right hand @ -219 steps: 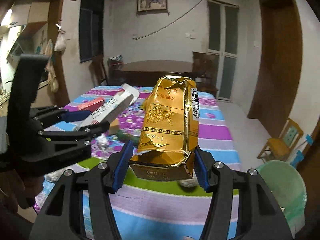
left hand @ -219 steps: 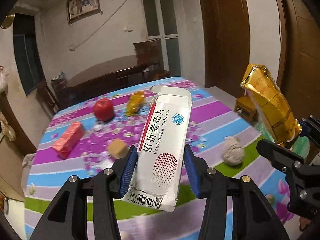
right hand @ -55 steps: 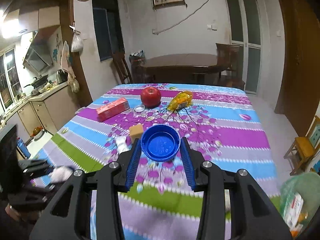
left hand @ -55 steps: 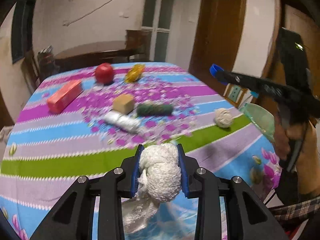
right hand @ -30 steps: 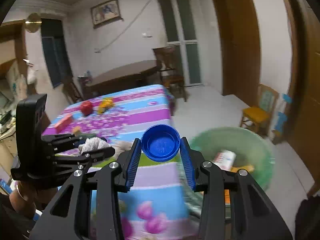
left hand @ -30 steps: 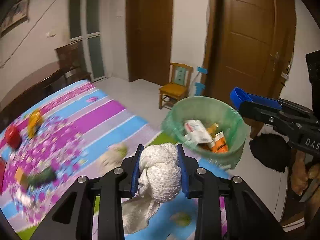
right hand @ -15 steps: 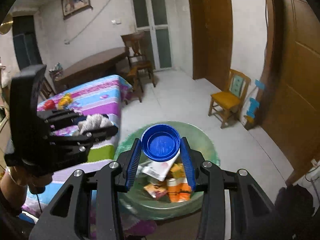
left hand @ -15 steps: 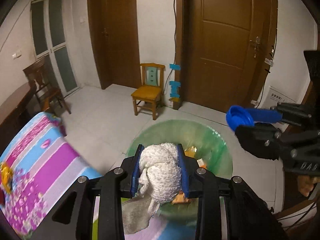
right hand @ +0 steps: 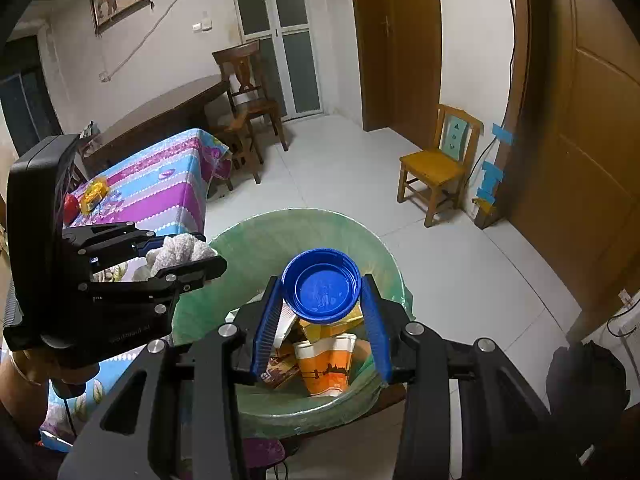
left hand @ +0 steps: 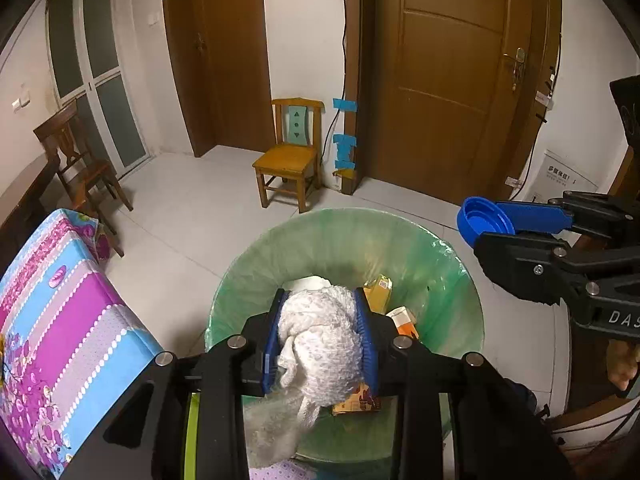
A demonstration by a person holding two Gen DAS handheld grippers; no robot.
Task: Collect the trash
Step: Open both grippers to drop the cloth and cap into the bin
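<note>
My left gripper is shut on a white crumpled cloth and holds it above the green-lined trash bin. My right gripper is shut on a blue plastic lid, also above the bin. The bin holds an orange paper cup, a yellow carton and other packets. The right gripper shows in the left wrist view at the bin's right rim. The left gripper with the cloth shows in the right wrist view at the bin's left rim.
The table with the striped floral cloth stands left of the bin, with a red apple and a yellow wrapper on it. A small yellow chair and brown doors stand beyond. A dark wooden chair is further back.
Both grippers have swung from the table to over the bin and come lower and closer to it. Each still holds its item.
</note>
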